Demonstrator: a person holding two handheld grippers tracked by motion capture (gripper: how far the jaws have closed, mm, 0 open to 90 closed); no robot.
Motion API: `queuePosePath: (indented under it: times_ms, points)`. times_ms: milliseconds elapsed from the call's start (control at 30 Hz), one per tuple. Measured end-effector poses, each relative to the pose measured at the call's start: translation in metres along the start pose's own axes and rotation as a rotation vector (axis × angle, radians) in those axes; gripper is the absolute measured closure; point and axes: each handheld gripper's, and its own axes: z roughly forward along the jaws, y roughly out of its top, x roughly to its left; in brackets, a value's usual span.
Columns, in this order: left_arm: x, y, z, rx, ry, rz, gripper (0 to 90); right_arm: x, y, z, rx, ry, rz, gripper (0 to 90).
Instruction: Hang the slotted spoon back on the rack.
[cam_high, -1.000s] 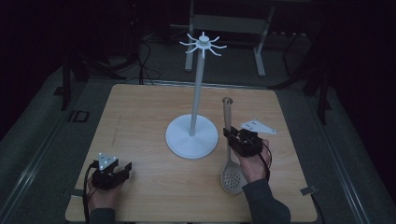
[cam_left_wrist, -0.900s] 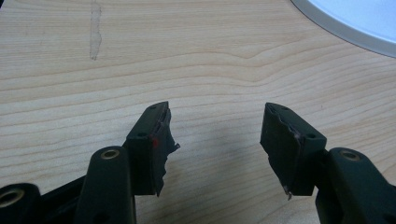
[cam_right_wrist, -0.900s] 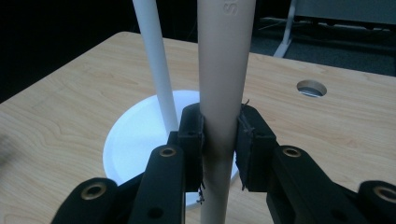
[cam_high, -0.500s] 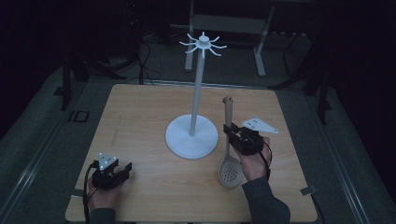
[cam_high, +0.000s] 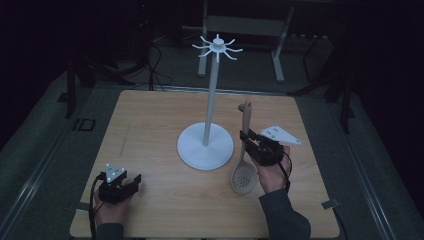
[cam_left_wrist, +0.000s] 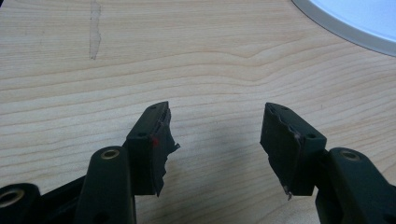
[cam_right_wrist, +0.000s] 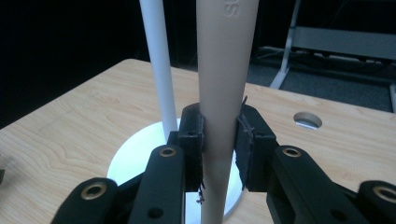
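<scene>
Wooden table (cam_high: 150, 125), dark room. Right gripper (cam_high: 248, 140) clamps spoon (cam_high: 244, 150) handle, long axis toward 12 o'clock; stand (cam_high: 205, 145) at its 9. Left gripper (cam_high: 131, 183) gapes empty, far.

On the square light-wood bench (cam_high: 150, 125) stands a tall white rack with a round base (cam_high: 205, 146), just beside it the right tool (cam_high: 248, 139) grips the handle of a beige slotted spoon (cam_high: 244, 176), and the left tool (cam_high: 131, 183) rests well apart near the front-left corner.
</scene>
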Motion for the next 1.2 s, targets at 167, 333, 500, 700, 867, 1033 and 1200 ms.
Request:
queuePosePath:
  times_ms: [167,333,500,700,867,1033,1200]
  points:
    - [0.0,0.0,-0.001,-0.002,0.0,0.0,43.1,0.003,0.002,0.001,-0.013,0.009,-0.006,73.7]
    - [0.001,0.0,-0.001,-0.001,0.001,0.001,43.1,0.007,0.005,0.001,-0.036,0.014,-0.013,73.7]
    - [0.001,0.0,-0.001,-0.004,0.001,-0.001,43.1,0.01,0.009,0.002,-0.053,0.02,-0.026,73.7]
    - [0.001,0.0,-0.001,-0.005,0.001,-0.002,43.1,0.014,0.012,0.005,-0.061,0.025,-0.034,73.7]
    - [0.001,0.0,-0.001,-0.004,0.001,-0.002,43.1,0.016,0.014,0.006,-0.064,0.029,-0.04,73.7]
    - [0.001,0.0,-0.001,-0.006,0.0,-0.003,43.1,0.018,0.018,0.006,-0.076,0.032,-0.041,73.7]
    - [0.001,0.0,-0.002,-0.008,0.0,-0.004,43.1,0.018,0.021,0.006,-0.083,0.034,-0.04,73.7]
